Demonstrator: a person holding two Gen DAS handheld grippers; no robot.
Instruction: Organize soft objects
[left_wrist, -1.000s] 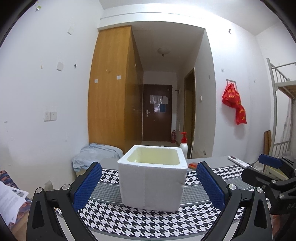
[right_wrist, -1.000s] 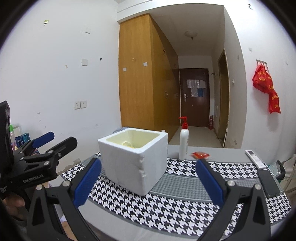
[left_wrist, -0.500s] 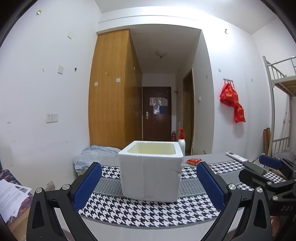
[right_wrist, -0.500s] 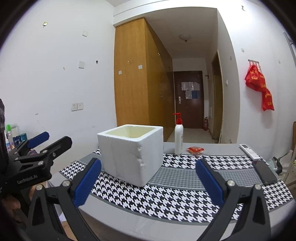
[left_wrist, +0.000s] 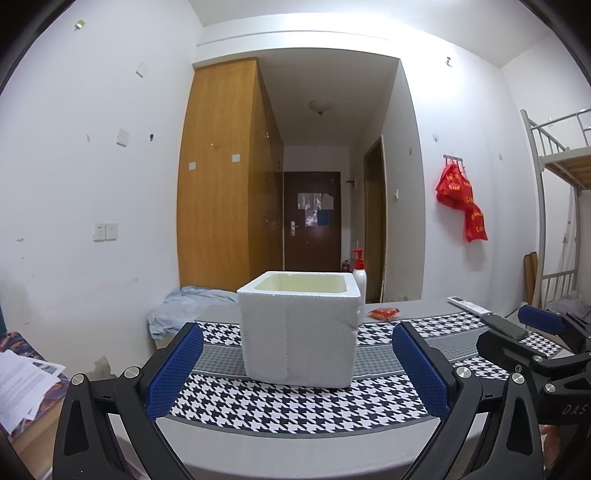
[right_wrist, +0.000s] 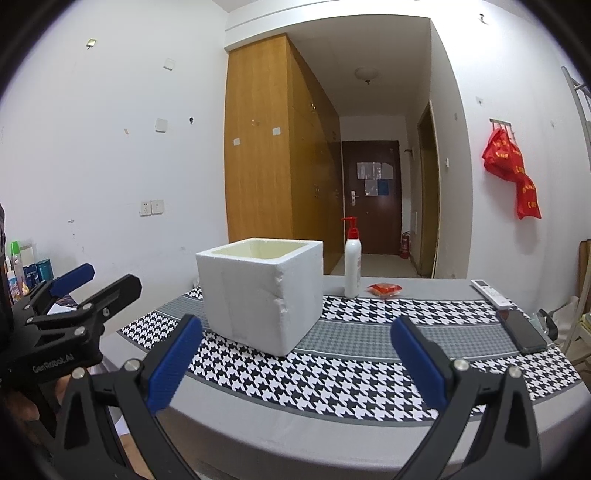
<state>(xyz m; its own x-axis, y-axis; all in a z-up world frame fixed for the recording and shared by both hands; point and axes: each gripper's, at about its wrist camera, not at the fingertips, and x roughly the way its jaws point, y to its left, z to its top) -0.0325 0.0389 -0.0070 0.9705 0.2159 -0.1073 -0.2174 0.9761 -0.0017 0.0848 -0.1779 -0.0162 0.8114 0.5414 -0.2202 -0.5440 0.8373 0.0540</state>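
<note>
A white foam box (left_wrist: 299, 332) with a pale yellow inside stands open-topped on the houndstooth cloth (left_wrist: 295, 406); the right wrist view has the foam box (right_wrist: 260, 295) left of centre. Its contents are hidden by the walls. My left gripper (left_wrist: 295, 369) is open and empty, level with the box and short of it. My right gripper (right_wrist: 295, 363) is open and empty too, near the table's front edge. A small red packet (right_wrist: 385, 288) lies behind the box. The right gripper (left_wrist: 517, 332) shows at the left view's right edge, the left gripper (right_wrist: 92, 280) at the right view's left edge.
A white pump bottle (right_wrist: 352, 271) with a red top stands behind the box. A remote (right_wrist: 489, 291) and a dark phone (right_wrist: 522, 330) lie at the table's right end. A light blue cloth (left_wrist: 184, 308) lies beyond the table's left end. Papers (left_wrist: 22, 384) sit low left.
Both grippers have dropped lower and pulled back from the table, so the box top is now seen nearly edge-on. The jaws stayed open and nothing on the table moved.
</note>
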